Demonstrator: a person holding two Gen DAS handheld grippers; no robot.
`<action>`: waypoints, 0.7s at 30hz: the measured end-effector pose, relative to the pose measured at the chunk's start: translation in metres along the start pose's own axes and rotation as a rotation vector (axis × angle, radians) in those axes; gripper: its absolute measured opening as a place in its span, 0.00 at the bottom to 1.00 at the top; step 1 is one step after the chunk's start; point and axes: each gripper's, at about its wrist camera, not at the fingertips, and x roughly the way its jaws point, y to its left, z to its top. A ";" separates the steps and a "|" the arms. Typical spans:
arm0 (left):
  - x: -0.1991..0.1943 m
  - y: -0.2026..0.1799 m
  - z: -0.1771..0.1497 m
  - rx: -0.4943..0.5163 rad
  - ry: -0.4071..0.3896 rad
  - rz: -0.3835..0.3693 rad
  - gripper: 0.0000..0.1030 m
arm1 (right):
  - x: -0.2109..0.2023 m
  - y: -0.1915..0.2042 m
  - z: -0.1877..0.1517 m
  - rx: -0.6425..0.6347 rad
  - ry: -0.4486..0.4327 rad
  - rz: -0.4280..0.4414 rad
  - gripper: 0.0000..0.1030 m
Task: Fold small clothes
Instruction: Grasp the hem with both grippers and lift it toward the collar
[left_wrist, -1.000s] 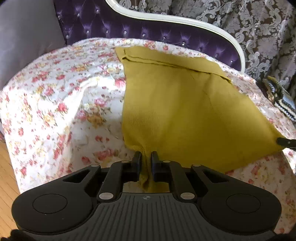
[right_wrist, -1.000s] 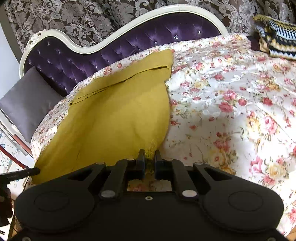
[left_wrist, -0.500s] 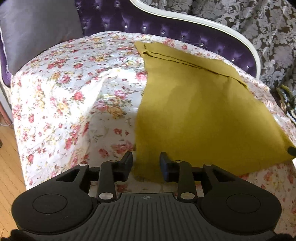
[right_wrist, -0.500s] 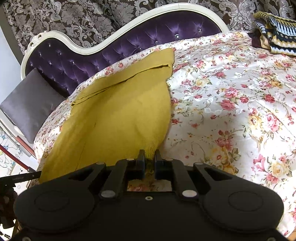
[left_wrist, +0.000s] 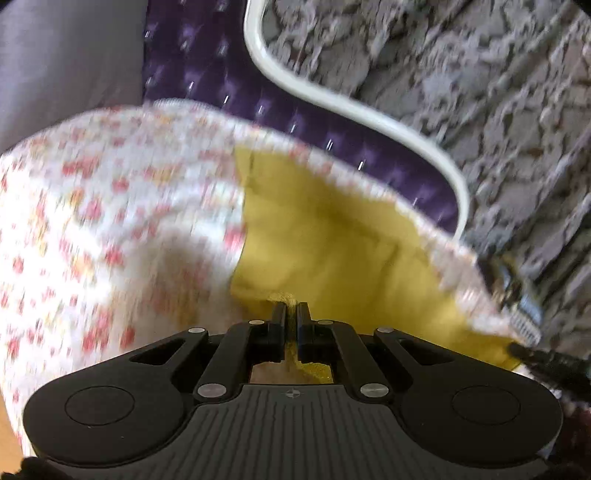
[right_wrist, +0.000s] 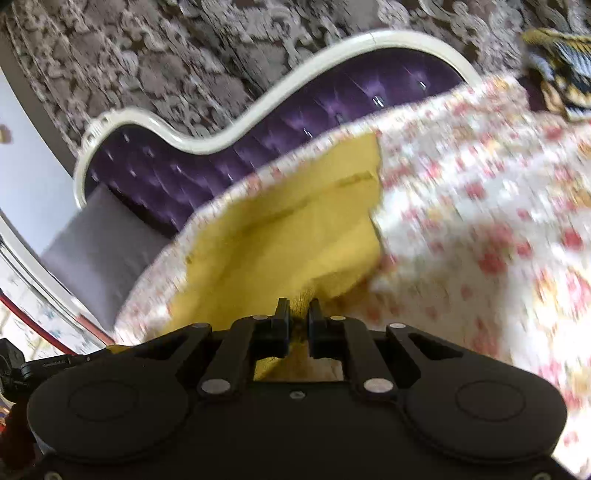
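The mustard cloth (left_wrist: 332, 251) fills the centre of both my views, spread on the floral bedspread (left_wrist: 110, 221), but motion blur smears its weave and edges, so I can't trace its hem. Half a second ago my left gripper (left_wrist: 291, 314) stood open off the cloth; now its jaws are pinched nearly together on a near edge of the fabric. My right gripper (right_wrist: 298, 314) still clamps the other near edge, a narrow gap packed with cloth. At lower right of the left view its black tip is cut off. Behind, the tufted purple headboard (right_wrist: 295, 122) curves inside a glossy white frame.
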 end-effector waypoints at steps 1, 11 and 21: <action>0.002 -0.002 0.010 0.006 -0.014 -0.010 0.05 | 0.003 0.001 0.008 -0.003 -0.012 0.012 0.16; 0.056 -0.001 0.100 0.042 -0.112 -0.037 0.05 | 0.067 -0.004 0.098 -0.062 -0.121 0.039 0.16; 0.158 0.016 0.174 -0.003 -0.131 0.009 0.05 | 0.174 -0.039 0.174 -0.016 -0.122 -0.030 0.16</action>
